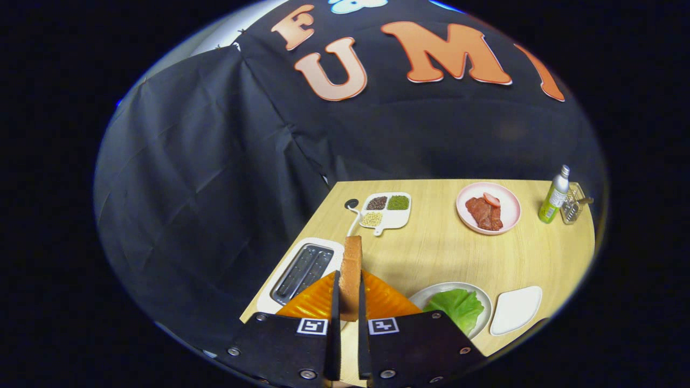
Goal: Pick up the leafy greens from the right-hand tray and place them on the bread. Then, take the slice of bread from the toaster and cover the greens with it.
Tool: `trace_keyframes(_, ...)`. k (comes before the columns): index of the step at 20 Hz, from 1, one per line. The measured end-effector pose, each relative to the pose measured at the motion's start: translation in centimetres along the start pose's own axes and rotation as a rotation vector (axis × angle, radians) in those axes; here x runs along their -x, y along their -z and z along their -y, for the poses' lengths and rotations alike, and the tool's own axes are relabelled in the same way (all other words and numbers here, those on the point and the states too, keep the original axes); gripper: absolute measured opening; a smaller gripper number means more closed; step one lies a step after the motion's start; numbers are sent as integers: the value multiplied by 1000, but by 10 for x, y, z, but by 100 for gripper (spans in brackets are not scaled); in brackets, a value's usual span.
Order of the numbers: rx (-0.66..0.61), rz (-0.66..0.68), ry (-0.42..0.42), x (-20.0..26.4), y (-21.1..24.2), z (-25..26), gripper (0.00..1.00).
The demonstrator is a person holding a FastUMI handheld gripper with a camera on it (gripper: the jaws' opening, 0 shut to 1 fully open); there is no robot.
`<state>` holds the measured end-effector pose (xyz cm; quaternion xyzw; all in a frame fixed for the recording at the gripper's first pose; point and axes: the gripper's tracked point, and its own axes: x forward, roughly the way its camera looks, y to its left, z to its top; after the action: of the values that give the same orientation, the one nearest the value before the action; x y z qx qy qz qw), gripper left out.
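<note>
A slice of bread (351,275) stands on edge between my fingers, lifted above the table, and my gripper (348,310) is shut on it. Just left of it sits the white toaster (302,269) with its dark slots showing. To the right of the fingers a white plate (480,293) carries the leafy greens (458,307), which cover whatever lies under them. Beyond that plate lies the white right-hand tray (516,310).
At the table's far side are a divided dish of seeds (387,210), a pink plate with meat slices (488,207), a green bottle (554,196) and a clear holder (572,203). The wooden table (431,248) ends just left of the toaster; black cloth walls surround it.
</note>
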<state>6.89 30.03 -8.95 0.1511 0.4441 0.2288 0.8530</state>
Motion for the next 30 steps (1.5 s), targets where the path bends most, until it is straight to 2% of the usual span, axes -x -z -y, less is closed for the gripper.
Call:
trace_keyframes(6,-53,-13,-8,-1,19,45,13)
trace_keyframes(16,-96,-77,-12,-16,83,109,13)
trace_keyframes(23,-104,-35,54,-24,102,165,14)
trace_keyframes(26,-65,-25,84,-23,108,176,19)
trace_keyframes(30,58,0,175,-23,115,195,32)
